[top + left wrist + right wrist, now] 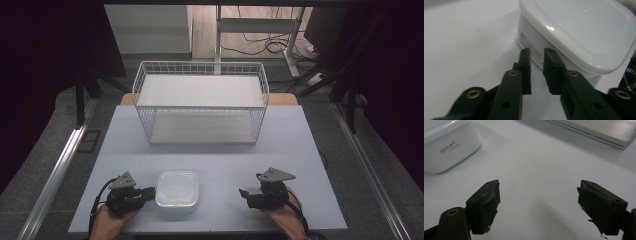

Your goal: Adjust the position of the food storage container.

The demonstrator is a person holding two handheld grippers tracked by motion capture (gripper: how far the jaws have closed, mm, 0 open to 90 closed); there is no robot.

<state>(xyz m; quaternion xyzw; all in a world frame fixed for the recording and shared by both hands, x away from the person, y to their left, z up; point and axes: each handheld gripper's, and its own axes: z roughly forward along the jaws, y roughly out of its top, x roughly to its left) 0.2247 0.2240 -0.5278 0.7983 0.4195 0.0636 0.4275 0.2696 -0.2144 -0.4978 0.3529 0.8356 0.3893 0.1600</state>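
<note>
A white plastic container (pixel 178 189) with a translucent lid stands near the table's front edge, between my two grippers. My left gripper (pixel 151 191) lies just left of it, pointing at its side. In the left gripper view the container (pixel 574 32) is close ahead, and the left gripper (pixel 537 51) has only a narrow gap between its jaws, with nothing in it and the tips just short of the container wall. My right gripper (pixel 242 195) sits to the right, well apart from the container (pixel 446 147). In its own view the right gripper (pixel 539 185) stands open over bare table.
A white wire basket (pixel 200 63) with a shelf board stands at the back middle of the pale table (pixel 225 155); its base edge (pixel 599 130) is ahead of the right gripper. A person's hands hold both grippers at the front edge. Metal rails flank the table.
</note>
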